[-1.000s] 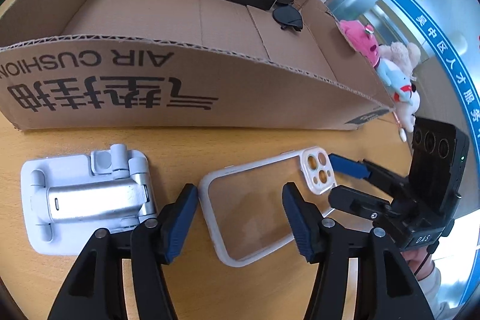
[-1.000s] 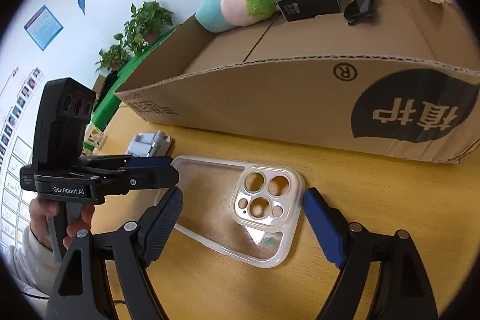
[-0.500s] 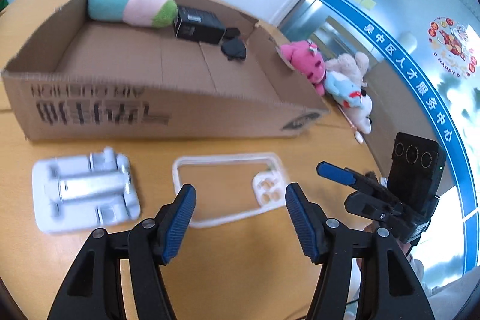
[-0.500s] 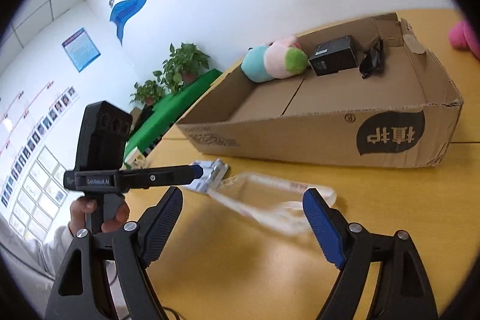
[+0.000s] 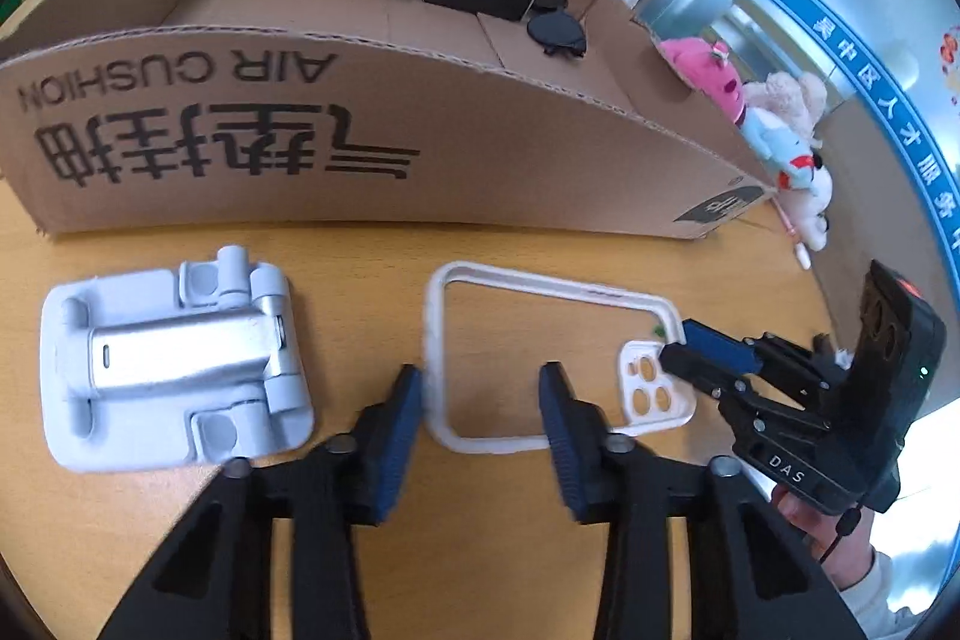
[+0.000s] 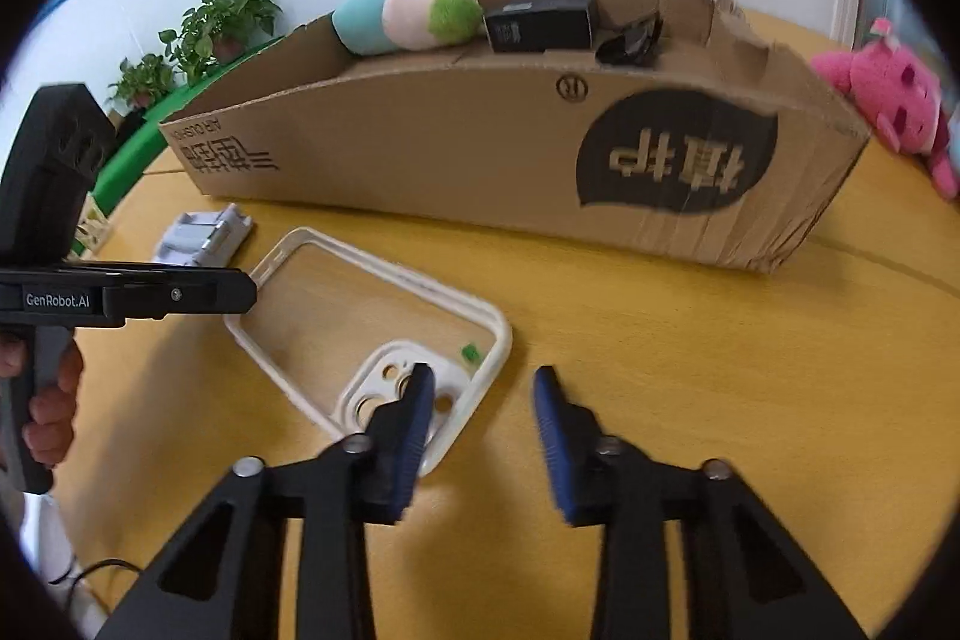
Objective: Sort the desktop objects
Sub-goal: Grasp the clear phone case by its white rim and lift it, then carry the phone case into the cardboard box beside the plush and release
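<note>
The clear, white-rimmed plastic phone case point(image 5: 543, 358) lies flat on the yellow wooden counter point(image 6: 690, 340), in front of the long brown cardboard box point(image 5: 372, 142). The left gripper point(image 5: 480, 412) has its blue-padded fingers either side of the case's near corner: the left finger touches or nearly touches the outside of the short end rim, and the right finger stands over the clear back by the near long rim. Its fingers are closing but do not look clamped yet.

The right gripper point(image 6: 483, 403) works the camera-hole end. Its left finger point(image 6: 414, 418) sits over the raised camera block inside the case and its right finger is outside, past the end rim, so that rim lies in the gap. These fingers are closing too, and a visible gap remains.

The step seems to be a two-handed pick-up of the case for the box. To do it well, each pair should probably pinch only the thin rim, one finger inside and one outside, low enough that the tips get under the lip. Both grips ought to be firm before lifting, and the lift kept level, since the soft frame may twist or slip.

The grey-and-white folding phone stand point(image 5: 174, 358) lies left of the left fingers, well clear.
</note>
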A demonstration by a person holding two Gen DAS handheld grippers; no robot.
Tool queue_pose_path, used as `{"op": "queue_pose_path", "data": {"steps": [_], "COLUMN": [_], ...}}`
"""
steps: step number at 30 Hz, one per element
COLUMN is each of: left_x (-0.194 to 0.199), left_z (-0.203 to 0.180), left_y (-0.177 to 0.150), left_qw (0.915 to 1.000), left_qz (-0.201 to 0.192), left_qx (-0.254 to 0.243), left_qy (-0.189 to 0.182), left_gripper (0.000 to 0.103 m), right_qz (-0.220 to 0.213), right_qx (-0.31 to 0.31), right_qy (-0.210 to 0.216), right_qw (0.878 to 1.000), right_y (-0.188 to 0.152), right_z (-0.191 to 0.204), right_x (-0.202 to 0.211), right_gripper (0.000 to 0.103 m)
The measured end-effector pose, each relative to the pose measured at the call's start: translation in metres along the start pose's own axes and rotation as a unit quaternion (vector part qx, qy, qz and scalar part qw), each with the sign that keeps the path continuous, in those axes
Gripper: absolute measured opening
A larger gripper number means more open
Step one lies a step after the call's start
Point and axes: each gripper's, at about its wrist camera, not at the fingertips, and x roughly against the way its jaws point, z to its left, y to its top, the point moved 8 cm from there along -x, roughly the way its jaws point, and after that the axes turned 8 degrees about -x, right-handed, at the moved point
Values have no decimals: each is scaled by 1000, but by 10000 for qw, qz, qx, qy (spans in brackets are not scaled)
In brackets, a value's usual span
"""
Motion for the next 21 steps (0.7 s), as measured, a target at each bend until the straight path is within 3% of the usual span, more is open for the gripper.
{"op": "queue_pose_path", "data": {"steps": [1, 3, 6, 9, 12, 16, 18, 20, 21], "left_x": [-1, -2, -3, -1, 0, -4, -6, -7, -7], "left_z": [1, 1, -8, -15, -8, -10, -12, -11, -12], "left_y": [0, -4, -13, -17, -13, -8, -7, -8, -9], "left_qw": [9999, 9996, 9996, 9993, 9996, 9997, 9997, 9997, 9996], "left_qz": [41, 121, 230, 250, 217, 183, 188, 230, 232], "left_qx": [-55, -154, -126, -281, -116, -142, -103, -109, -140], "left_qy": [118, 224, -51, 64, 111, 34, -92, 19, 34], "left_gripper": [13, 4, 5, 6, 10, 16, 15, 4, 4], "right_qz": [-24, -31, -47, -26, -122, -151, -14, -22, -20], "right_qx": [109, 63, -2, 177, 22, 16, 65, 53, -15], "right_qy": [-161, -179, -181, -350, -125, -164, -224, -265, -265], "right_qw": [9998, 9998, 9998, 9992, 9998, 9998, 9997, 9996, 9996], "right_y": [-1, -2, -7, -10, -7, -5, -9, -12, -13], "right_z": [-1, -4, -13, -15, -15, -16, -16, -15, -16], "right_x": [0, 2, 8, 12, 19, 21, 15, 12, 12], "right_gripper": [19, 18, 16, 16, 17, 24, 24, 20, 19]}}
